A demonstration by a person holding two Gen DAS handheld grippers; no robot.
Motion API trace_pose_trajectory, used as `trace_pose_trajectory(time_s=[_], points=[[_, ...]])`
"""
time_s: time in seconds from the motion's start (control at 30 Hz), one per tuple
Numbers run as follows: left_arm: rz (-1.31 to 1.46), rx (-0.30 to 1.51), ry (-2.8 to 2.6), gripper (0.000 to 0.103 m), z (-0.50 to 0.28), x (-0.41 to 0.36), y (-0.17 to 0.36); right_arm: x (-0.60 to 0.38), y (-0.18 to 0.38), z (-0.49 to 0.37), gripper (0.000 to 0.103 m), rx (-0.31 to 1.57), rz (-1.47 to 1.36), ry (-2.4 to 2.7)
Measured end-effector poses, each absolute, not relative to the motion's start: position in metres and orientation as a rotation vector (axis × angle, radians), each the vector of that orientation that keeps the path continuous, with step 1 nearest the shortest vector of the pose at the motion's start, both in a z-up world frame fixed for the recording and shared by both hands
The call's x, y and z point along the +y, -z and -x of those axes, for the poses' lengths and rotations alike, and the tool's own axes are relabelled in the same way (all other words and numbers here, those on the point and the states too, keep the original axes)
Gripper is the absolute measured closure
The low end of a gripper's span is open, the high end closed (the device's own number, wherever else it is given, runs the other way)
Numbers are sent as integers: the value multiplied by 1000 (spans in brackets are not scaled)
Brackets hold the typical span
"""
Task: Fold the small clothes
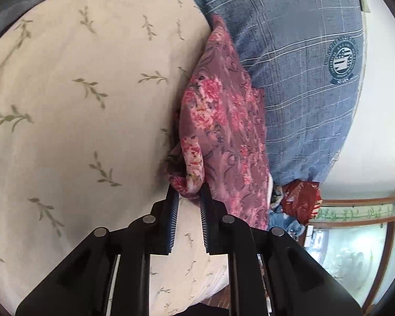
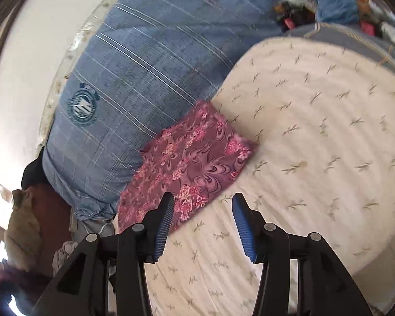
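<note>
**L gripper pinches floral cloth; R gripper open above it**

The left gripper has its jaws nearly together, clamped on a bunched corner of the floral cloth. In the left wrist view that corner is gathered into a small roll between the ribbed pads, and the rest of the cloth runs away from the fingers toward the far side, along the seam where the cream sheet meets the blue plaid pillow.

The right gripper has its jaws standing apart w/ nothing between them. Its blue-padded fingers frame the cloth's near edge and bare sheet; pads touch neither, as far as the view shows.

In the right wrist view the floral cloth lies as a flat, roughly rectangular fold on the cream sheet, its left edge against the blue plaid pillow. The pillow carries a round crest emblem.

Bkgd: a red bag and mixed clutter beyond the pillow's end; a heap of other clothes on the near left of the right wrist view, partly in shadow.
</note>
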State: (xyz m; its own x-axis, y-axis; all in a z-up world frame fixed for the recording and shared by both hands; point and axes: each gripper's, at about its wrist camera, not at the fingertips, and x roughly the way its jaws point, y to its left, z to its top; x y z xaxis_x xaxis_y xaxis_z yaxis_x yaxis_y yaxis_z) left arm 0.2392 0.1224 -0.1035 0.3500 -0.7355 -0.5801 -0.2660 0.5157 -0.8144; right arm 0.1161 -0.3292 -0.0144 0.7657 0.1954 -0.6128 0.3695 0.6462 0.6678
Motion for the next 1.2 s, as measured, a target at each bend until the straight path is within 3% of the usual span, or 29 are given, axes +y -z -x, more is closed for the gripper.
trace_pose_trajectory(time_s=[0.23,0.3,0.47,0.73,0.8,0.93,0.97,1.0,1.03,1.07,1.1,1.2], points=[[970,1251,321,92,-244,118,103,-335,84,-181,57,765,-1016,184],[959,1237,308,94,-245,119,99,-340,95,-193,98,768,-1065,148],[909,1202,274,97,-244,128,94,-366,62,-180,100,591,-1021,32],[830,1247,206,100,-234,142,93,-391,111,-170,102,699,-1086,87],[847,1236,241,100,-228,154,84,-392,99,-165,95,708,-1042,113],[792,1165,261,97,-234,163,51,-404,64,-151,92,598,-1012,141],[769,1158,271,93,-242,159,45,-406,52,-157,79,575,-993,118],[748,1155,278,82,-254,155,41,-405,43,-172,55,586,-963,94],[735,1152,274,66,-264,150,40,-404,38,-187,45,610,-935,78],[723,1153,263,59,-280,145,41,-401,34,-206,38,638,-906,68],[723,1157,249,53,-292,142,43,-396,34,-226,38,672,-886,57],[728,1207,256,52,-334,130,57,-384,40,-281,38,744,-833,72]])
